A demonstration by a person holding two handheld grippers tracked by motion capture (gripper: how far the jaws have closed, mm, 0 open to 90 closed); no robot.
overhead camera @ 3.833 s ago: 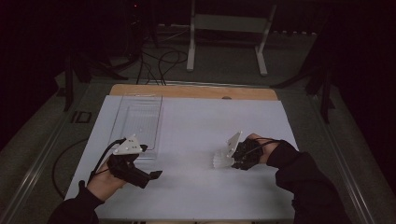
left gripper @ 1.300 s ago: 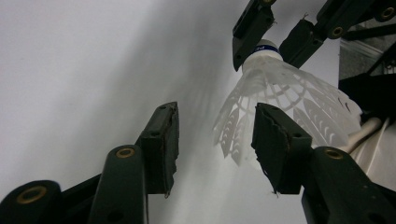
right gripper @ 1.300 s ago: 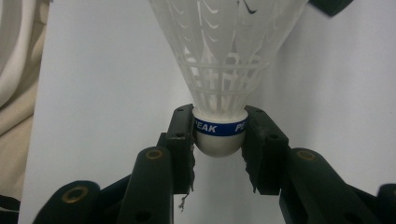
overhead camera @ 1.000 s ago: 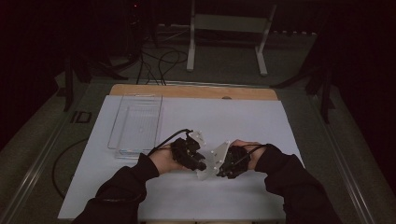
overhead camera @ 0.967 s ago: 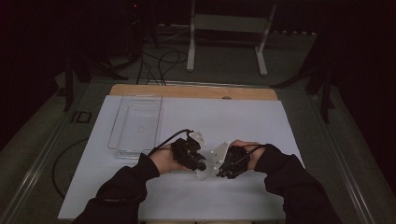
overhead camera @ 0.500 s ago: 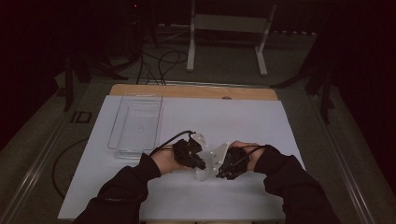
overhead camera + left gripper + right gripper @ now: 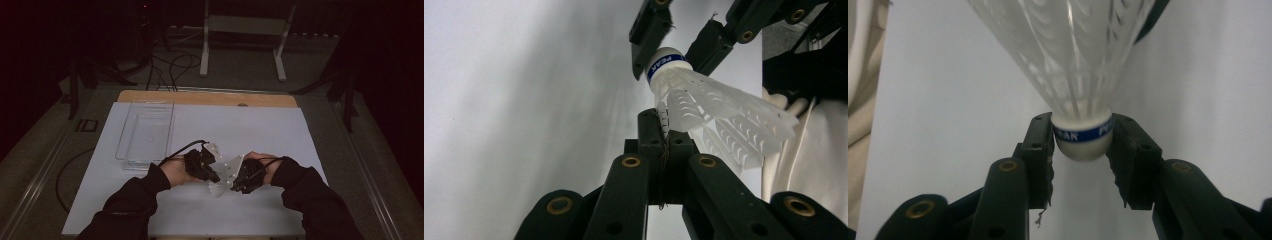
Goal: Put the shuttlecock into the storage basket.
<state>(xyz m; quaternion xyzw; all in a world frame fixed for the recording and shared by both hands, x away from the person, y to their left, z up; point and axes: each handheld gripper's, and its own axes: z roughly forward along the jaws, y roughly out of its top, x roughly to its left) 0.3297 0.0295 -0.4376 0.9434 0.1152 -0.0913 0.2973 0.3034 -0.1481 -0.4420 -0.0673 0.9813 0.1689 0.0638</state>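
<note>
White shuttlecock [image 7: 704, 100] between both tools

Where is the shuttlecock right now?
The shuttlecock sits near the table's front middle in the high view, between both grippers: right gripper at its cork, left gripper pinching its skirt.

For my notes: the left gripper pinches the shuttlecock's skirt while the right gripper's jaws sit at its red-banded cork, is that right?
Not quite: the band on the shuttlecock cork is blue, as the right gripper view shows. The left gripper does pinch the skirt, and the right gripper has its jaws at the cork.
</note>
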